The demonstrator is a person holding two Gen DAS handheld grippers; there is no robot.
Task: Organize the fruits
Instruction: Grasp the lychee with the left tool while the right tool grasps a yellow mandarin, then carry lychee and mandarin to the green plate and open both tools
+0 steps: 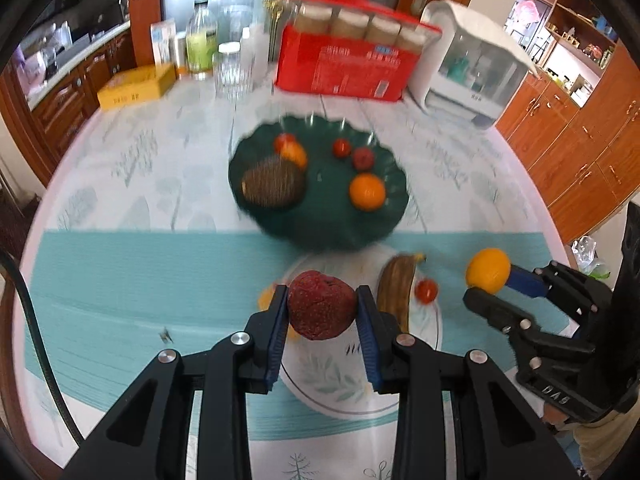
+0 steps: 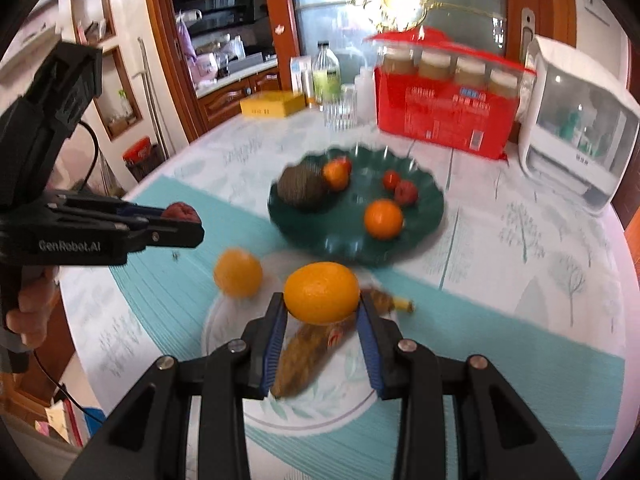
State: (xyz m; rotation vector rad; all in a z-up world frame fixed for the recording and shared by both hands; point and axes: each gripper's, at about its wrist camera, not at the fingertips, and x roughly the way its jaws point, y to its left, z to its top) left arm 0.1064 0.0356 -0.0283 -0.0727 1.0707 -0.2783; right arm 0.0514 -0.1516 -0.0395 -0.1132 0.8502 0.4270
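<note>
My left gripper [image 1: 322, 310] is shut on a dark red wrinkled fruit [image 1: 322, 304], held above a white leaf-patterned plate [image 1: 332, 392]. My right gripper [image 2: 322, 310] is shut on a yellow-orange citrus fruit [image 2: 322, 292], above the same white plate [image 2: 320, 404]. On that plate lie a brown banana [image 1: 396, 288] and a small red tomato [image 1: 426, 290]; an orange [image 2: 238, 272] sits at its left edge. Beyond it a dark green scalloped plate [image 1: 320, 224] holds a brown scaly fruit [image 1: 274, 184], an orange [image 1: 367, 192] and several small red and orange fruits.
A red box [image 1: 340, 68] topped with jars, a white appliance [image 1: 472, 64], a glass jar [image 1: 230, 72], bottles and a yellow box [image 1: 136, 88] line the table's far edge. Wooden cabinets [image 1: 580, 132] stand to the right. A hand [image 2: 28, 316] grips the left gripper's handle.
</note>
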